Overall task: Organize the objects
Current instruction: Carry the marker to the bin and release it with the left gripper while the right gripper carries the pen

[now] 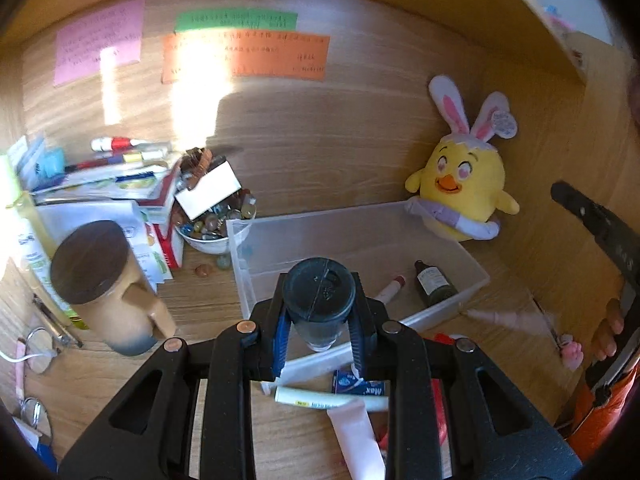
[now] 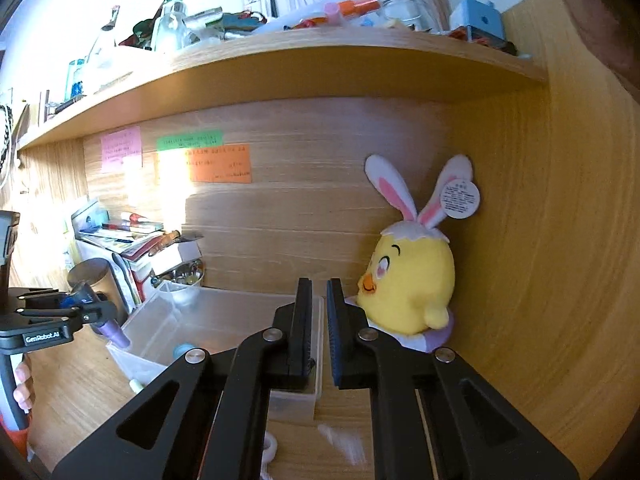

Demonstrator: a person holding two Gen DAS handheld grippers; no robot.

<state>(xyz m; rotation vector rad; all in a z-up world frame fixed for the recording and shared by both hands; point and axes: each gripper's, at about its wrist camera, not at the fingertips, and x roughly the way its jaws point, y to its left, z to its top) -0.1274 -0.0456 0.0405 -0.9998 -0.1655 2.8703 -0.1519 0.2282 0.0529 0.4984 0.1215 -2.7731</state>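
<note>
A clear bin (image 1: 360,232) sits mid-desk, a plush chick (image 1: 460,184) at its back-right corner, a bowl (image 1: 208,240) at its back-left corner.

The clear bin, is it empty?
No, the left wrist view shows a dark bottle and a pink-capped tube lying inside the bin.

Matt black plastic gripper (image 1: 320,344) with metal rivets. Translucent frosted plastic bin (image 1: 472,268). Fuzzy cloth chick (image 2: 412,280), wood-grain desk (image 1: 224,300).
</note>
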